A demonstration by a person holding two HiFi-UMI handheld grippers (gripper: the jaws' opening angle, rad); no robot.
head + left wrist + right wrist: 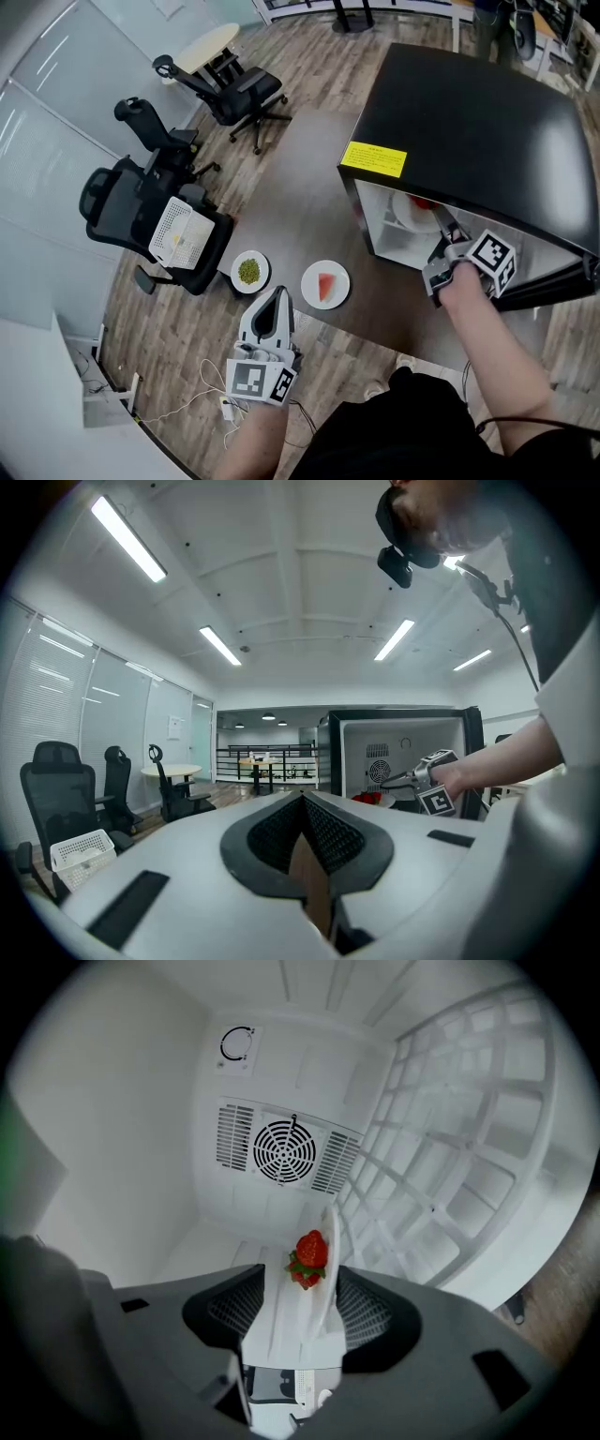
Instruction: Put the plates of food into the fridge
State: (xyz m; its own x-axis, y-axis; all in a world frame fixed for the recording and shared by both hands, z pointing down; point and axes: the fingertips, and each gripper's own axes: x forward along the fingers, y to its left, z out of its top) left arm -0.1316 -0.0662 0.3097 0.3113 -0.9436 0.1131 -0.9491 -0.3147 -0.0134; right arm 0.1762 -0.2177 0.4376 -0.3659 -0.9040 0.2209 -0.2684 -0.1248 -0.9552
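two plates lie before the fridge point(469, 122): watermelon plate point(325, 284), green-food plate point(250, 271). right gripper point(298, 1288) inside fridge, jaws slack around strawberry plate point(281, 1326). left gripper point(277, 294) clenched, empty.

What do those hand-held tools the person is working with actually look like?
Both the left gripper and right gripper have pale grey shells with two black textured pads. Each carries a white cube printed with black square markers. The forearms are bare.

Strawberry plate point(289, 1330) between parted tongs point(302, 1277), inside fridge point(122, 1147).
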